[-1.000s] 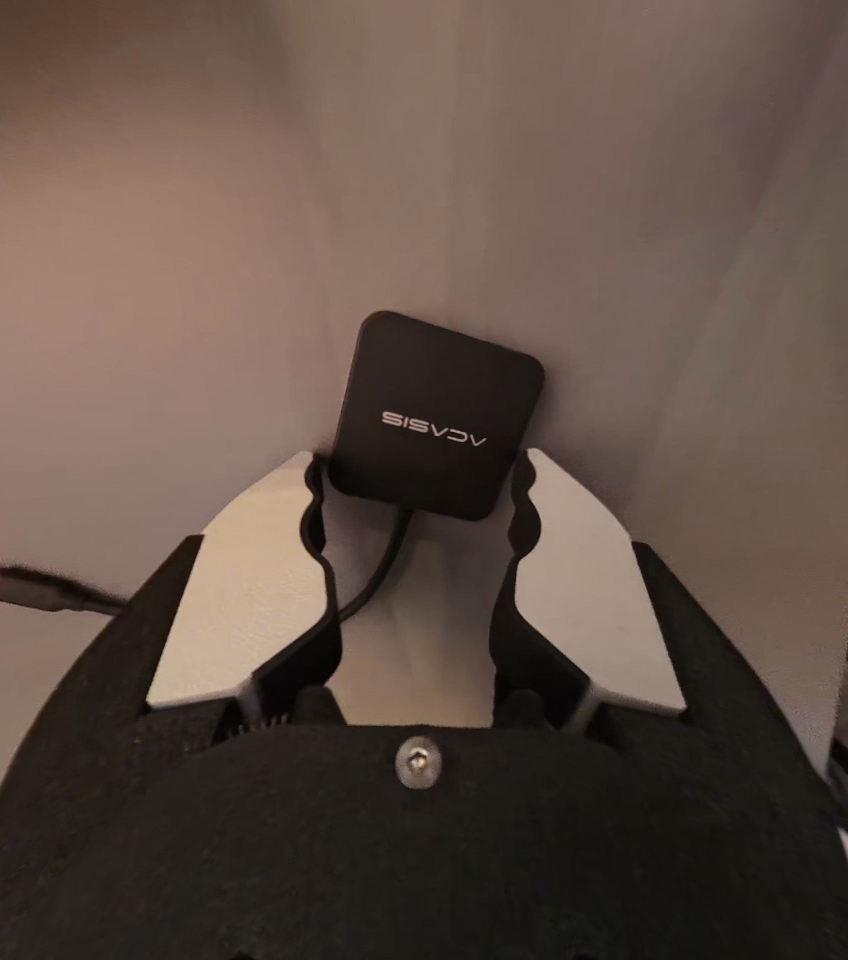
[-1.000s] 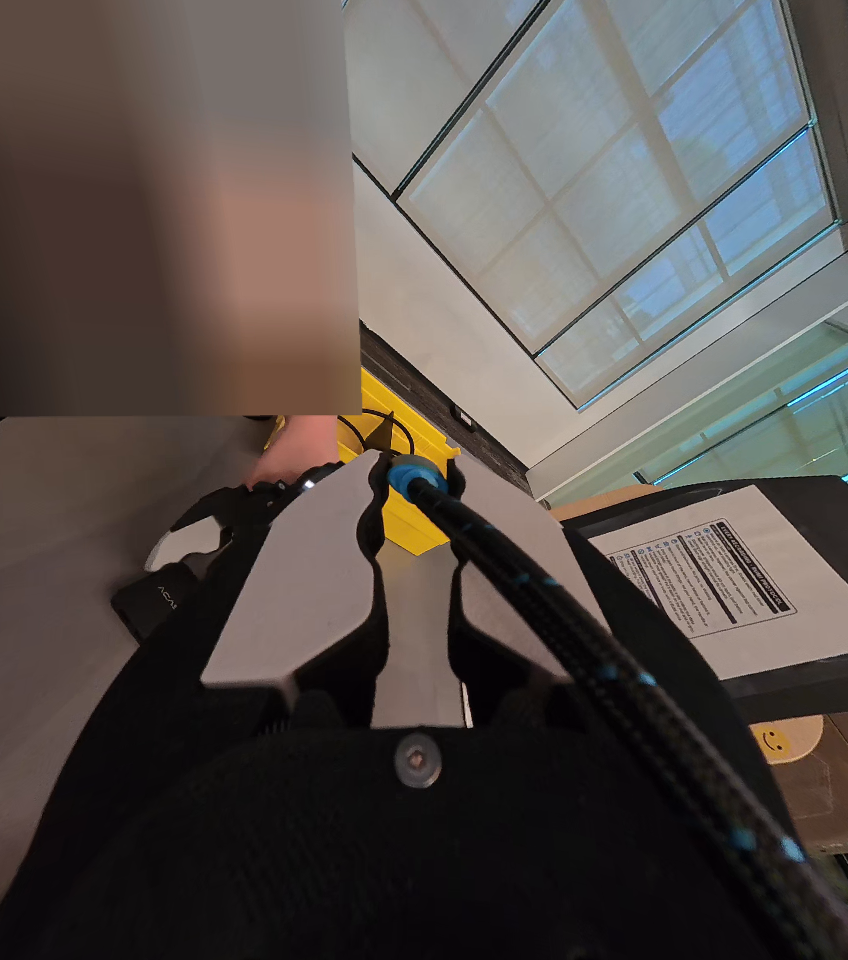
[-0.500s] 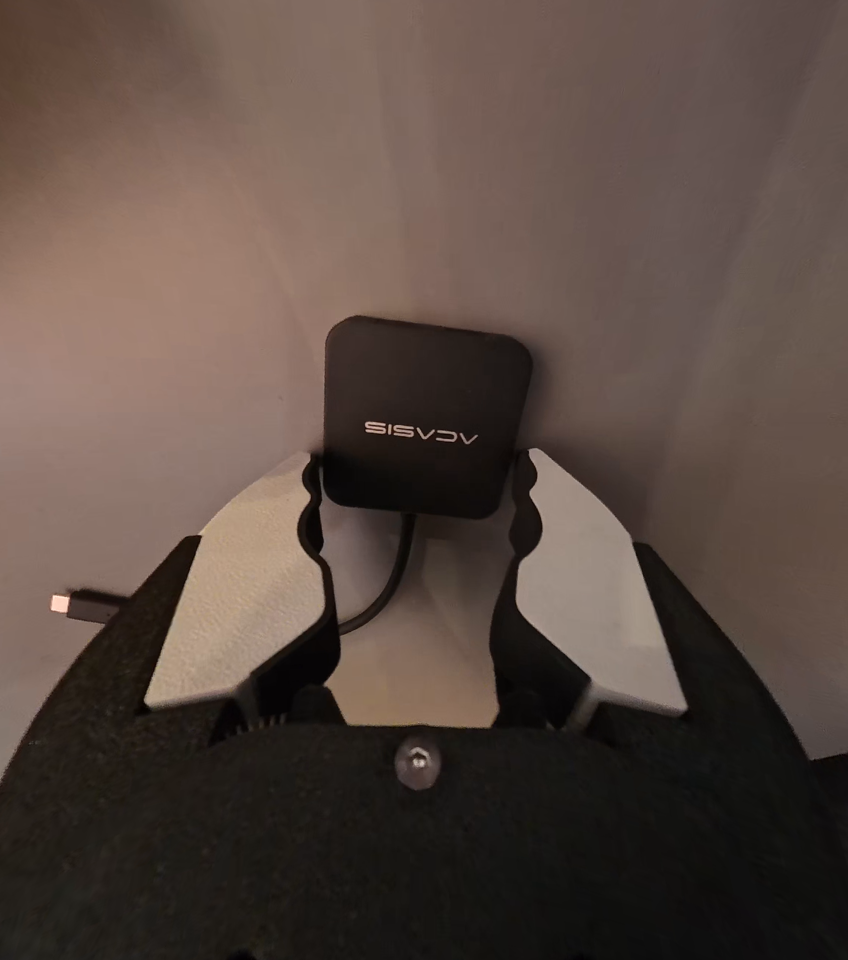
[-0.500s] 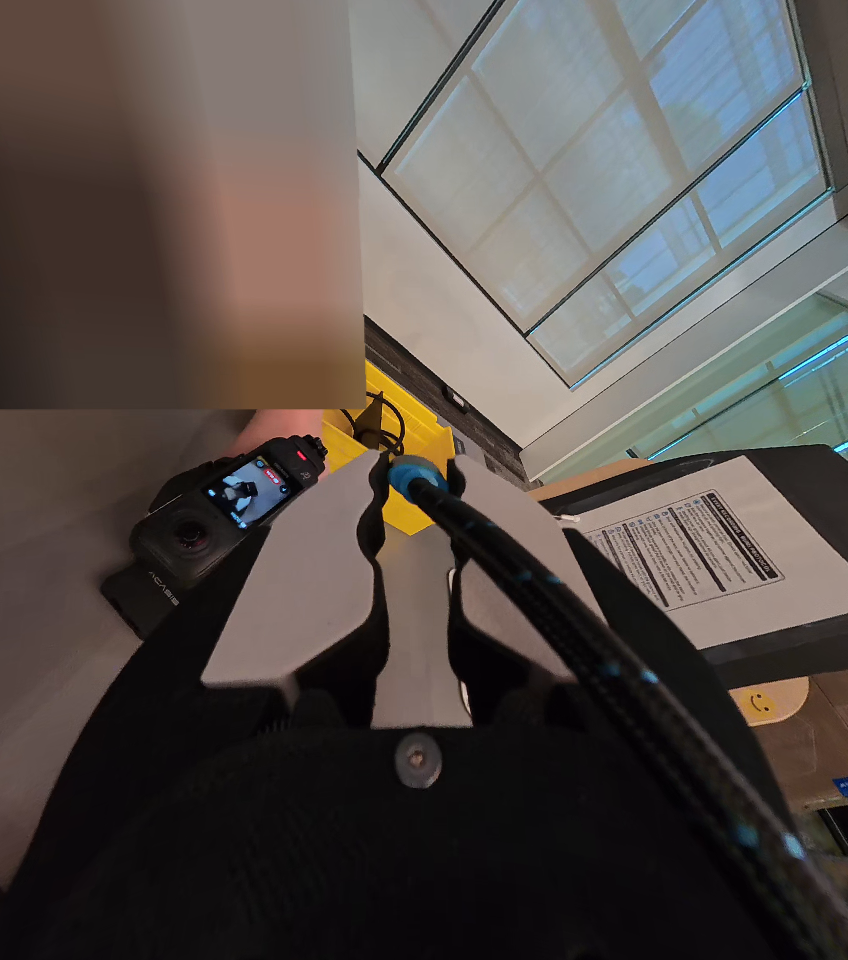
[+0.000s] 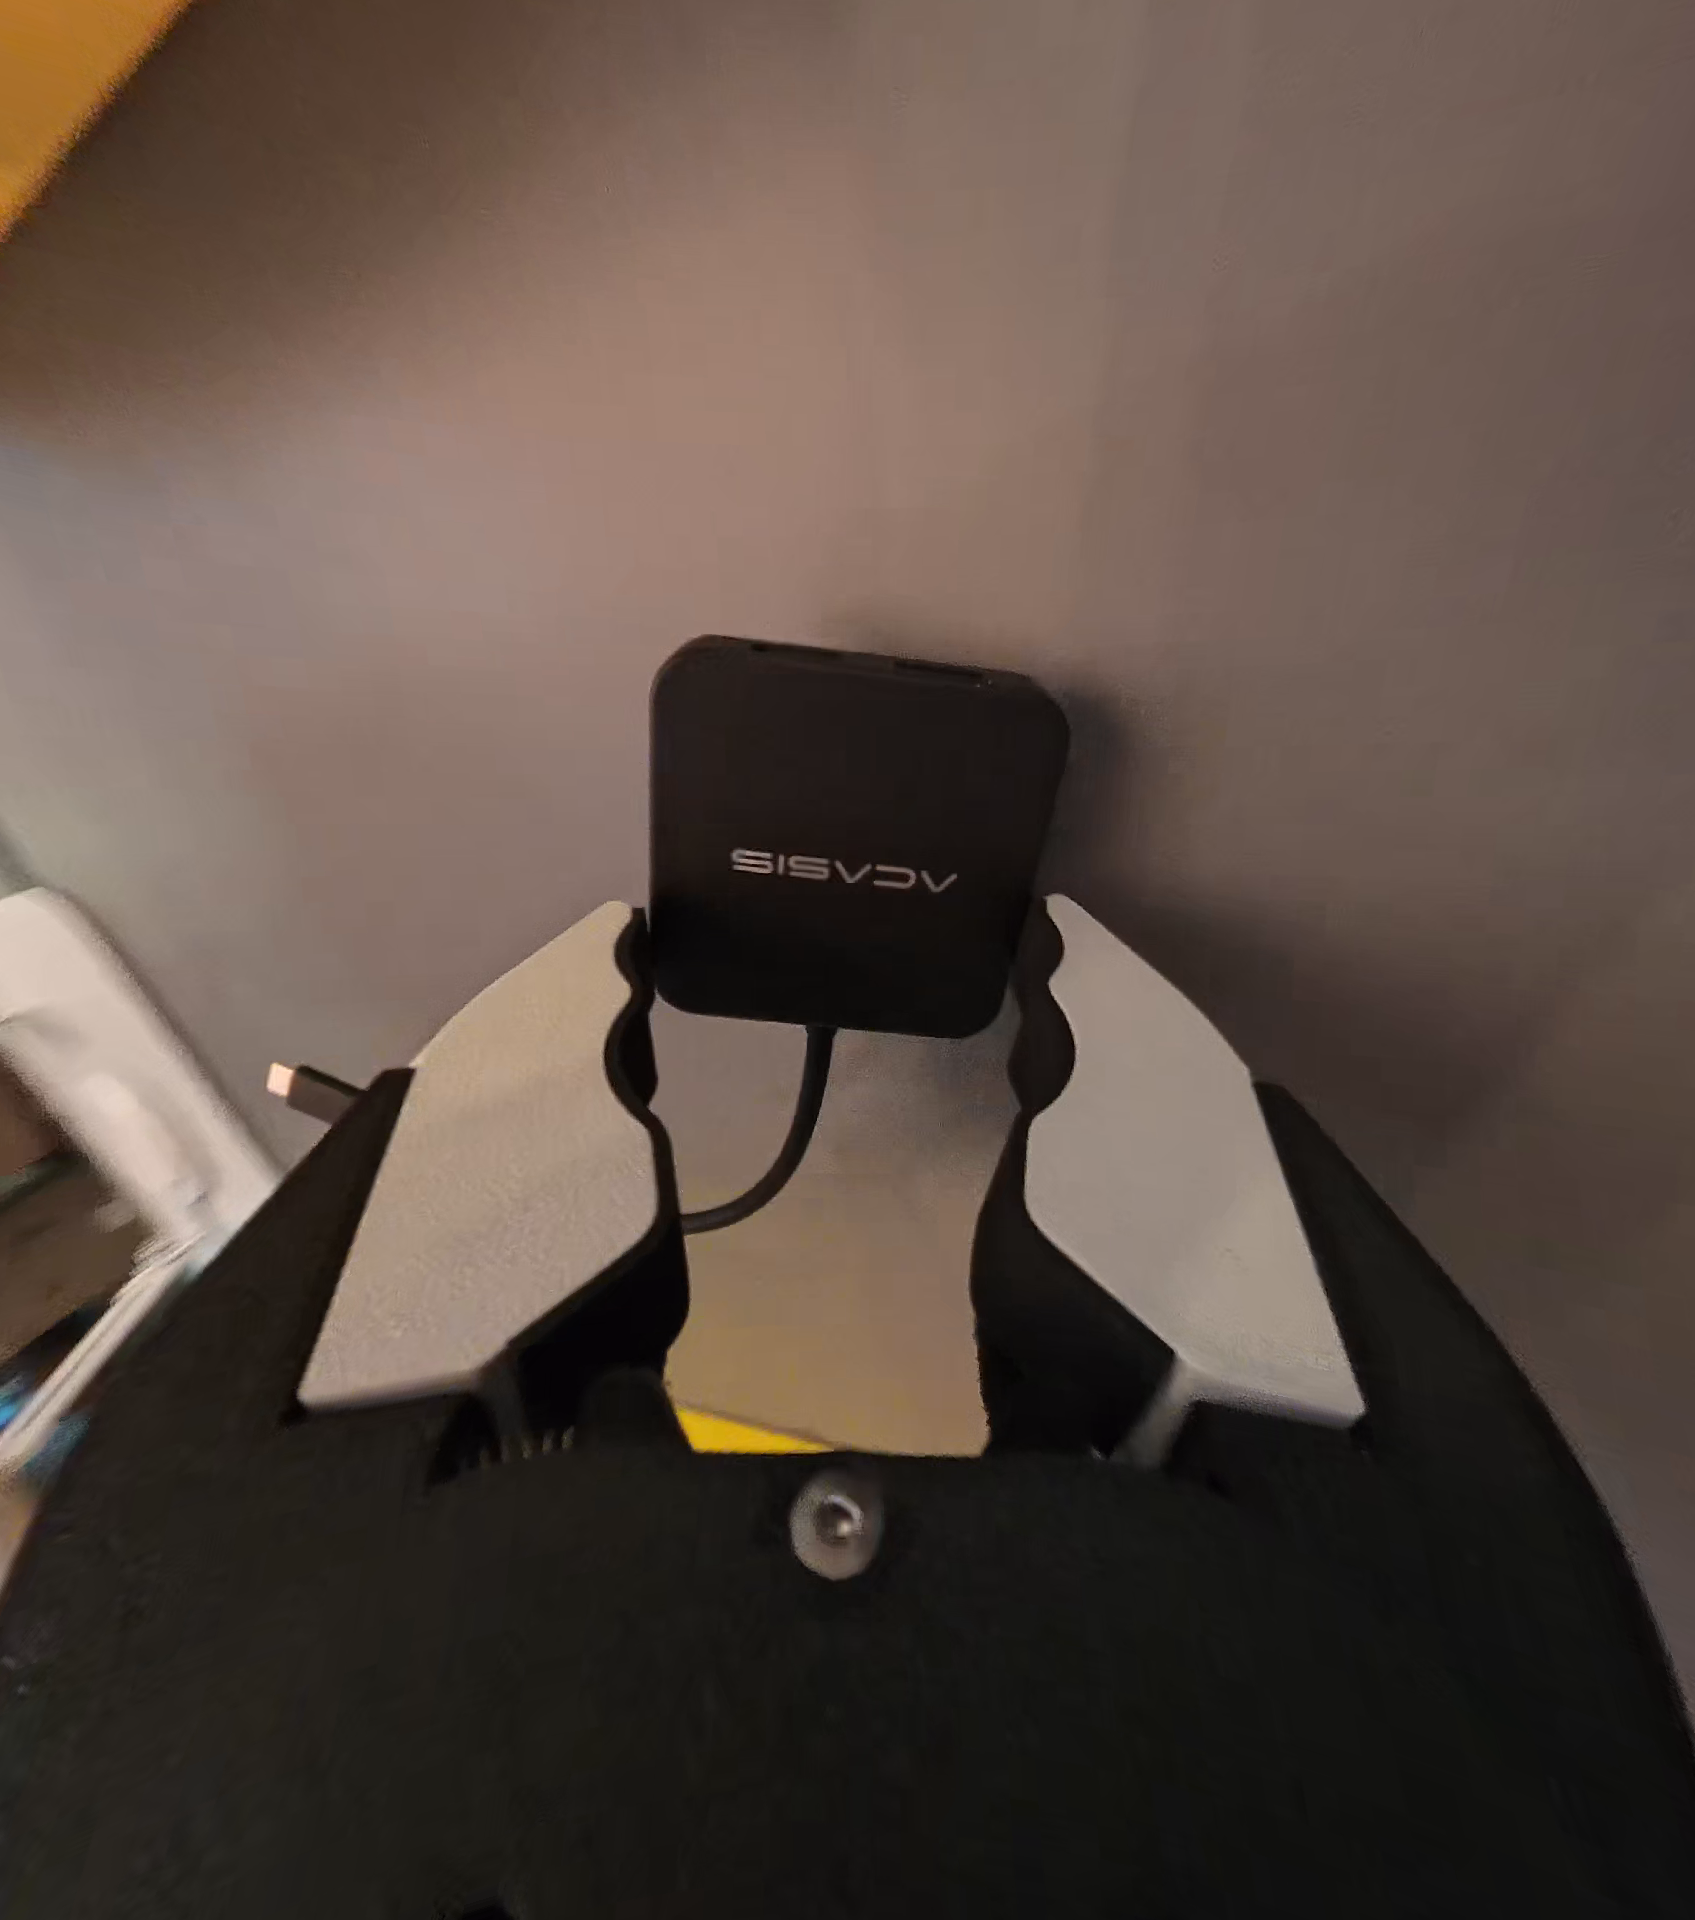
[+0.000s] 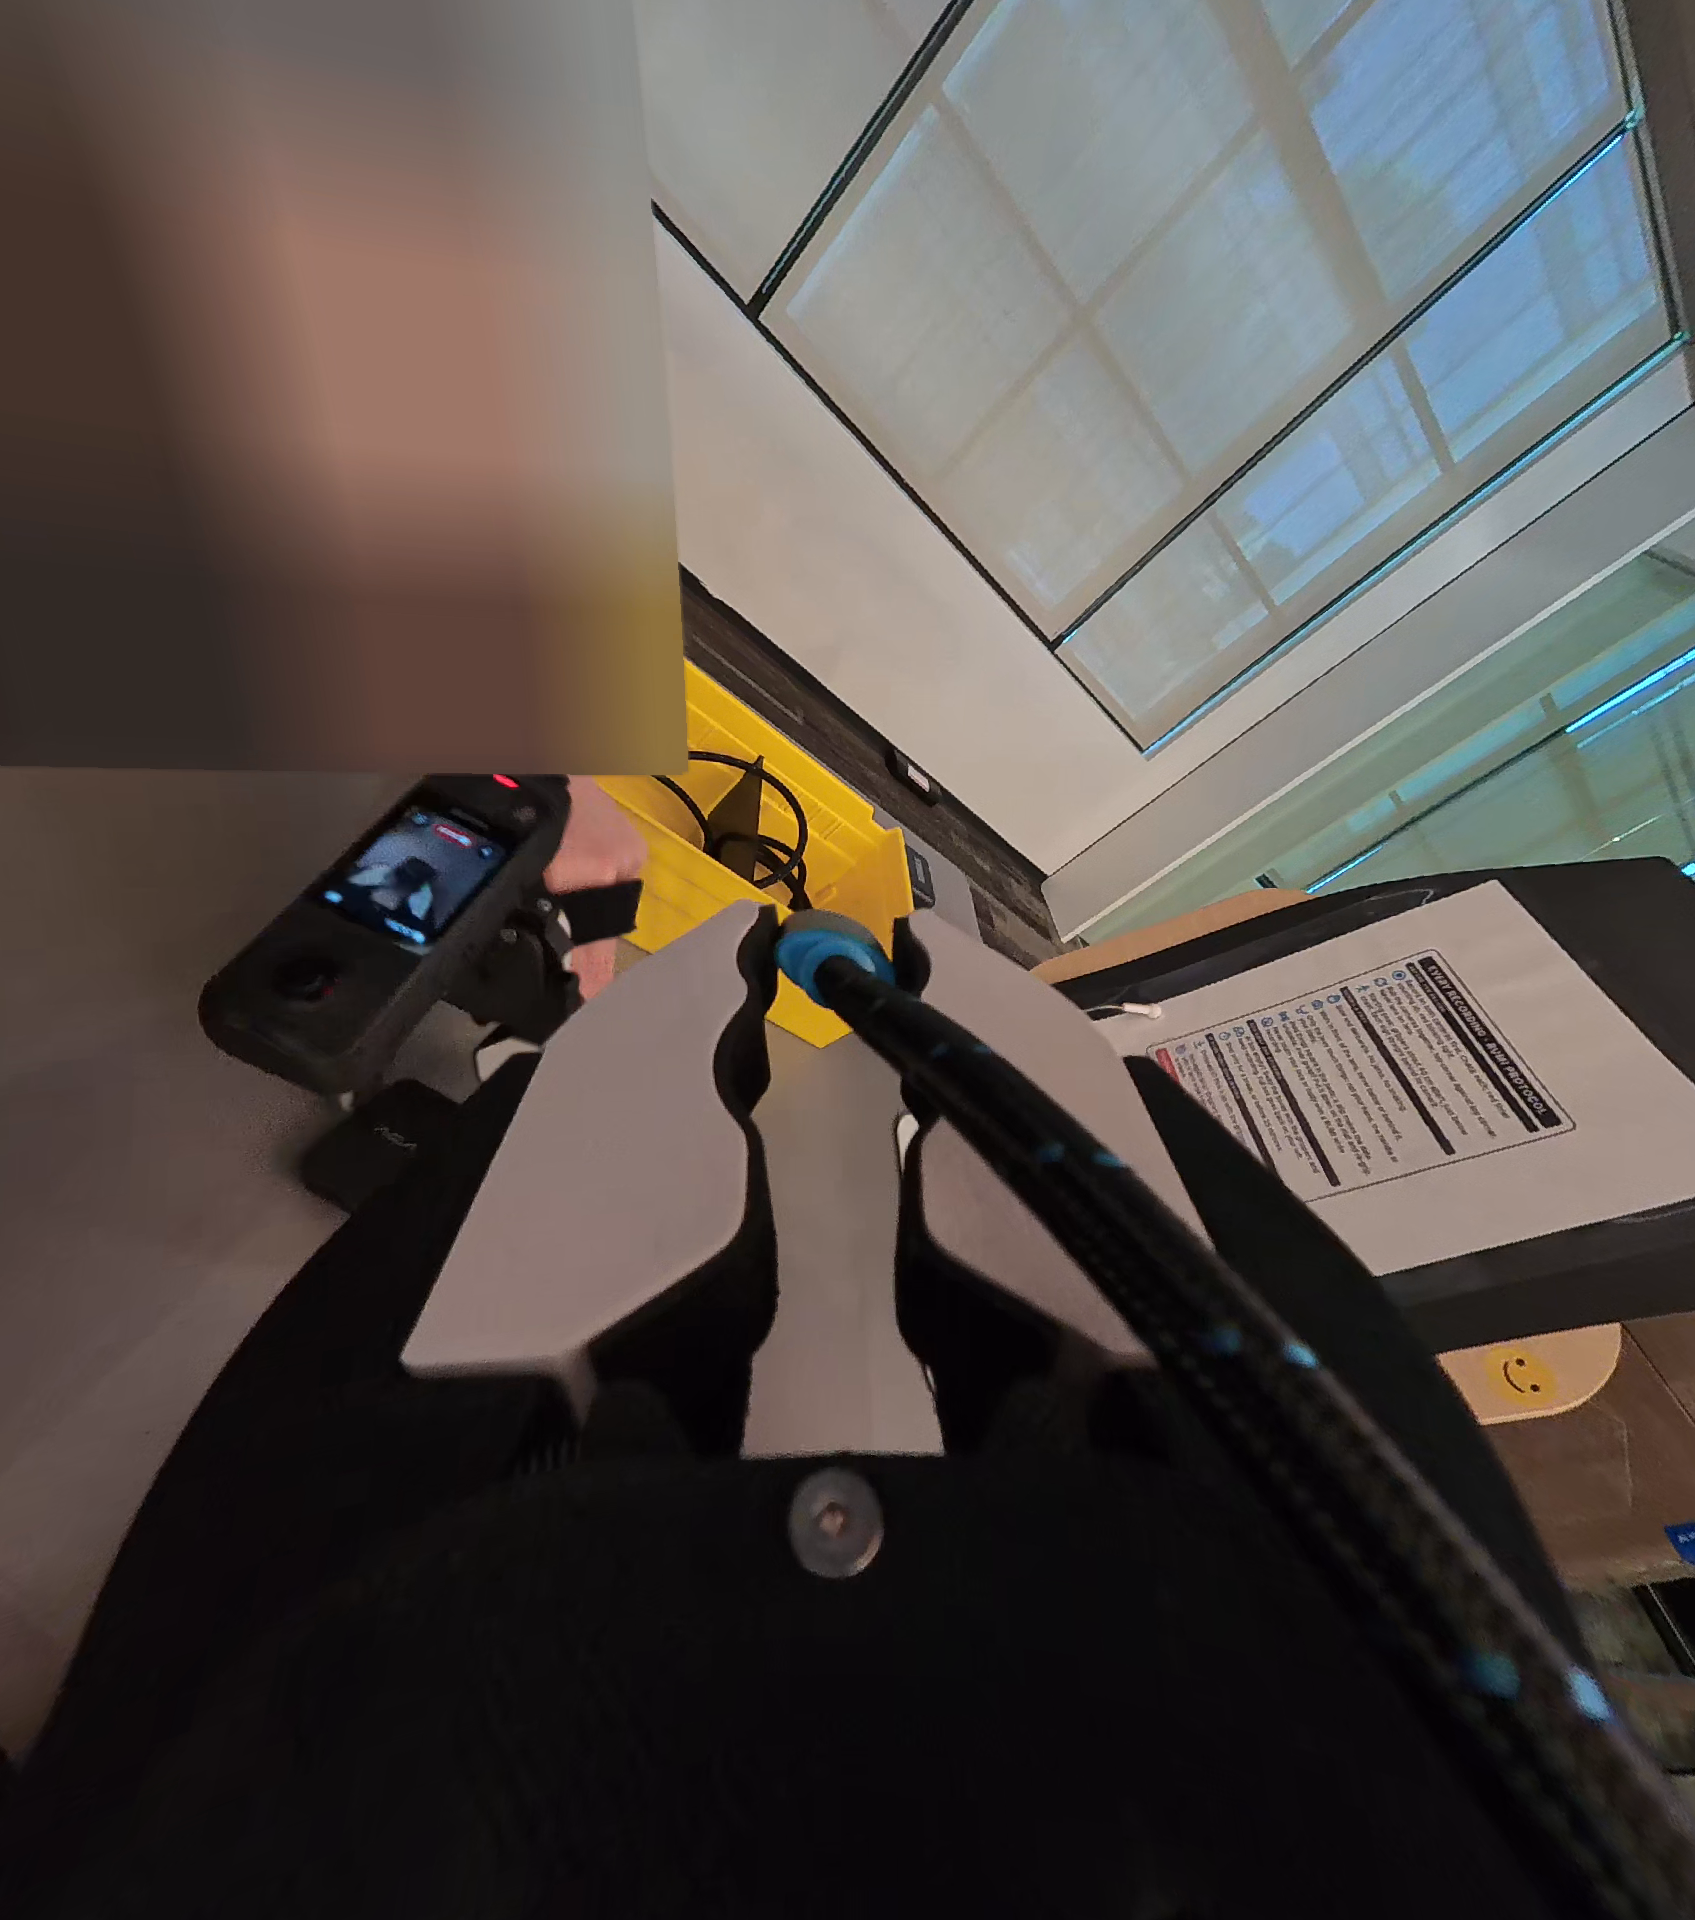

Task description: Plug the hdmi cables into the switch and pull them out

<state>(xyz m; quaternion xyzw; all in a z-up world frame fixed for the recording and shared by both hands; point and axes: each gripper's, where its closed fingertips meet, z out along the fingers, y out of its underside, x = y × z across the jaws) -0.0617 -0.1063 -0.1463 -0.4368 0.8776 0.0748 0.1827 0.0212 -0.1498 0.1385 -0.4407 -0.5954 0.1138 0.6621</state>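
Observation:
My left gripper is shut on the near part of a flat black square switch, holding it over the grey table. Two ports show on the switch's far edge and both look empty. Its thin black lead curls back between my fingers to a small plug at the left. My right gripper is shut on the blue-collared end of a braided black hdmi cable, which trails back to the lower right. Its plug tip is hidden. A corner of the switch shows at the left of the right wrist view.
A yellow bin holding black cables stands beyond my right gripper. The left gripper's camera and a person's hand sit left of it. A black board with a white printed sheet lies to the right. A white frame stands at the left table edge.
The left gripper has swung with the switch, so the switch squares up and its far ports come into view. The right gripper has turned slightly, bringing the left gripper's camera and yellow bin further into view.

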